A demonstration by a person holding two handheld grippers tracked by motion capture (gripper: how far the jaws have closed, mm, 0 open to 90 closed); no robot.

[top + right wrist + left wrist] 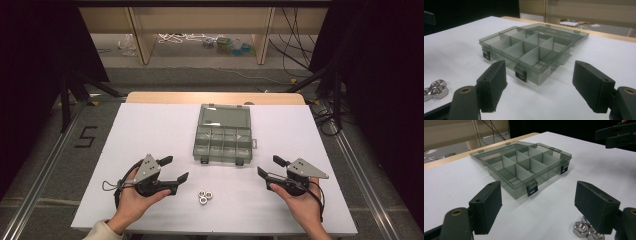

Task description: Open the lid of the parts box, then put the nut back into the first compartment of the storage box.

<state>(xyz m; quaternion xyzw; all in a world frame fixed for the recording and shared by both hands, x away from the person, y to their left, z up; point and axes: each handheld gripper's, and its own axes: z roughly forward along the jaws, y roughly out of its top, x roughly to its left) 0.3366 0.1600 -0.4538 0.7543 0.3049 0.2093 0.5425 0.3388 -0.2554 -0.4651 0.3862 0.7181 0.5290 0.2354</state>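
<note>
1. A white rectangular tabletop (150,130) carries all items. A person's hands enter from the near edge, each holding a black two-jaw gripper.

2. The left gripper (176,168), topped by a grey three-cornered plate, rests low over the near left part of the tabletop. Its jaws stand wide apart and hold nothing. In the left gripper view (537,205) bare white surface lies between the two black pads.

3. The right gripper (269,166) sits at the near right, also with a grey plate. Its jaws are likewise spread apart and empty, as seen in the right gripper view (539,85).

4. A cluster of three small silver metal hex nuts (204,196) lies on the tabletop between the two grippers, nearer the left one and just beside its inner jaw. In the left gripper view the nuts (584,230) lie partly behind the right-hand pad; whether pad and nuts touch cannot be told. In the right gripper view they (435,90) lie at the far left, well clear of the jaws.

5. A smoky-grey translucent plastic compartment box (223,144) stands at the middle of the tabletop, beyond the nuts. Its lid lies folded open flat on the far side. The tray is divided into two rows of four compartments, with two dark latches on the near wall (532,189). No contents are visible in the compartments (529,50).
</note>
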